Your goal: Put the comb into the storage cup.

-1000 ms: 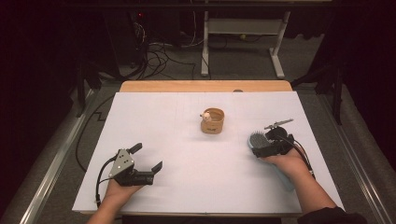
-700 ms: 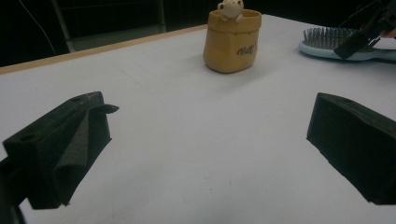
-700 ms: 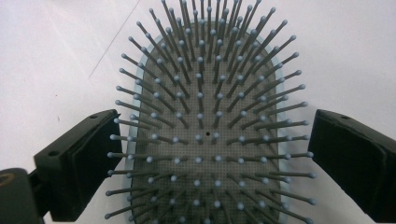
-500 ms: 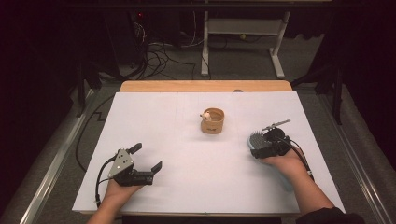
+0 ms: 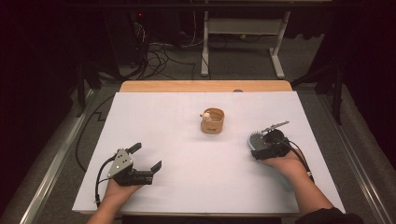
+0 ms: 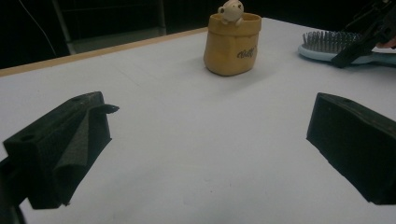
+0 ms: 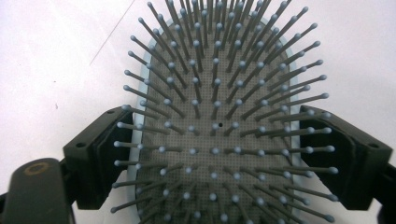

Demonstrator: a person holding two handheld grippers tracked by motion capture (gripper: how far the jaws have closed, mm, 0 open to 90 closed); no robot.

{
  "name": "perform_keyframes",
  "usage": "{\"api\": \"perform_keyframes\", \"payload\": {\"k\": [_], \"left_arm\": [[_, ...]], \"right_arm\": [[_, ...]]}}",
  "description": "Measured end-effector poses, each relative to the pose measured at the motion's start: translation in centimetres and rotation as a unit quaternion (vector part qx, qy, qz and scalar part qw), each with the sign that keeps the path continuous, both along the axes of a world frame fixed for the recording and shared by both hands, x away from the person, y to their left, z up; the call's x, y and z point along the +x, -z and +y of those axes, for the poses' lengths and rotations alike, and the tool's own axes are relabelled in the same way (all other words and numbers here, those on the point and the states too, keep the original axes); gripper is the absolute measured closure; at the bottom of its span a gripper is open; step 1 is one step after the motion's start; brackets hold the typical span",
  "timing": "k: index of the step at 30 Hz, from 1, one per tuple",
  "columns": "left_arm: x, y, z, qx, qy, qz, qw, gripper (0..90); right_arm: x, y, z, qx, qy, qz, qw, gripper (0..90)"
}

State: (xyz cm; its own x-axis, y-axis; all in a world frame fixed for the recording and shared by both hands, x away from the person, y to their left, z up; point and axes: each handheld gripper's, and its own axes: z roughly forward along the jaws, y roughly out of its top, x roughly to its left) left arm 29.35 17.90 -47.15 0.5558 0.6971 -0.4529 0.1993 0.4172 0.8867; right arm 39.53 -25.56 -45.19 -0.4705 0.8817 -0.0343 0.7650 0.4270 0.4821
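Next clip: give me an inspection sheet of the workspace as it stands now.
Surface: white table, wooden strip along its far edge.
Job's things: hairbrush, bristles up, lying at the right; tan pot with a small figure on its rim, mid-table.
Clutter: nothing seen.
Grippers: left gripper open, nothing between the jaws; right gripper has a jaw on each side of the hairbrush, contact unclear.
Cables: one trails from each gripper; a tangle on the floor beyond.
Surroundings: dark room, white frame legs behind.
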Motion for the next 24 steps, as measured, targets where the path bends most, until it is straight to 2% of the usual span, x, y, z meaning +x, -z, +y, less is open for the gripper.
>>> {"api": "perform_keyframes", "payload": {"k": [24], "left_arm": [[-0.04, 0.11, -0.07, 0.004, 0.001, 0.002, 1.0000, 0.6]], "right_arm": [[0.07, -0.01, 0.11, -0.004, -0.002, 0.006, 1.0000, 16.5]]}}
